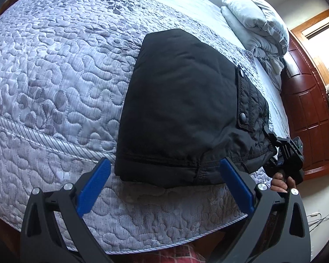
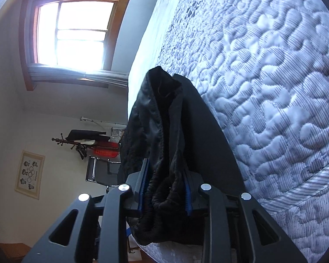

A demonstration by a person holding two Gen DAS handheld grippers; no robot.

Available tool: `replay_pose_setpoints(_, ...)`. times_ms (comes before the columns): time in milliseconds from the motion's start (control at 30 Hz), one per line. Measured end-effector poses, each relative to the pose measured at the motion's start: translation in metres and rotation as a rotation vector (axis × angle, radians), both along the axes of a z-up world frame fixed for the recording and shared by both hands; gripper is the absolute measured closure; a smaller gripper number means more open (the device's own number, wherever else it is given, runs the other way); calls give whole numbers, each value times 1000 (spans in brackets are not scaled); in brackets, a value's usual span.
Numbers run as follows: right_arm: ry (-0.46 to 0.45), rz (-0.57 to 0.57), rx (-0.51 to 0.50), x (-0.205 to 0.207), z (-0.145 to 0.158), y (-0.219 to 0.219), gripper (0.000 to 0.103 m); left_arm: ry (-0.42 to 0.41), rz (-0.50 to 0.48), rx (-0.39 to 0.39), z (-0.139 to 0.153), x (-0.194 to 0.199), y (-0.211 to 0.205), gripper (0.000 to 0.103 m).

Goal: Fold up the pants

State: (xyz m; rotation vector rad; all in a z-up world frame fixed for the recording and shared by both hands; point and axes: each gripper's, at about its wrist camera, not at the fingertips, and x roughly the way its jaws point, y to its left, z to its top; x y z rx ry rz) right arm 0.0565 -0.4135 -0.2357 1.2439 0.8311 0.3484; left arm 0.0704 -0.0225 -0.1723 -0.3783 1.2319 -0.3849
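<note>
Quilted grey bedding is filling both views, and the bed [image 1: 54, 76] is serving as the folding surface. Black pants [image 1: 182, 100] are lying on it near the bed's near edge, already doubled into a thick, roughly square bundle with a snap-buttoned pocket flap [image 1: 244, 100] showing on its right side. That placement is judged to be deliberate: the bundle is being kept within easy reach of both hands.

At the bundle's right corner, bunched waistband fabric is being gripped by the right gripper [image 2: 165, 194], its blue fingers [image 2: 187, 199] closed narrowly on the gathered cloth, which is filling the gap between them. From the left wrist view the same tool is seen at the bundle's lower right, with a hand [image 1: 281, 182] wrapped around its handle. The corner is probably being held so the last fold can be set down squarely.

The left gripper [image 1: 164, 190] is being held just short of the bundle's near hem, fingers [image 1: 94, 184] wide apart and nothing between them, seemingly readied to pin or smooth that edge.

Folded bedding [image 1: 258, 22] is stacked at the far end, and a window [image 2: 74, 35] is lighting the room.
</note>
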Motion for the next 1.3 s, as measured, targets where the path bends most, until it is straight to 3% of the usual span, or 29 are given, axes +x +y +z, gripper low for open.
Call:
replay_pose_setpoints(33,5,-5,-6,-2,-1,-2,60,0,-3,0,0,0,-1,4)
replay_pose_setpoints(133,6,-9,-21,-12,-1,-9,57,-5,-5,-4,2,-1,-2,4)
replay_pose_setpoints(167,10,-8,-24,-15,1,-12,47,-7,-6,-5,3,-2,-2,4)
replay_pose_setpoints(200,9,-5,-19,-22,4,-14,44,-11,-8,-8,4,-2,-3,4)
replay_pose_setpoints(500,25,31,-112,-40,26,-16,43,-54,-20,-34,19,-9,-10,3)
replay_pose_setpoints(533,34,34,-128,-38,29,-12,45,-55,-21,-37,20,-10,-10,3)
replay_pose_setpoints(633,48,36,-189,-37,32,-8,71,-57,-23,-43,22,-13,-10,3)
replay_pose_setpoints(667,55,41,-196,-37,33,-7,76,-60,-22,-45,23,-15,-10,3)
replay_pose_setpoints(933,71,75,-239,-42,47,18,80,-70,1,-79,28,-20,-3,3)
replay_pose_setpoints(1133,135,56,-221,-45,23,21,80,-79,14,-94,30,-23,3,4)
replay_pose_setpoints(1300,133,62,-228,-44,24,20,76,-82,33,-106,33,-23,10,4)
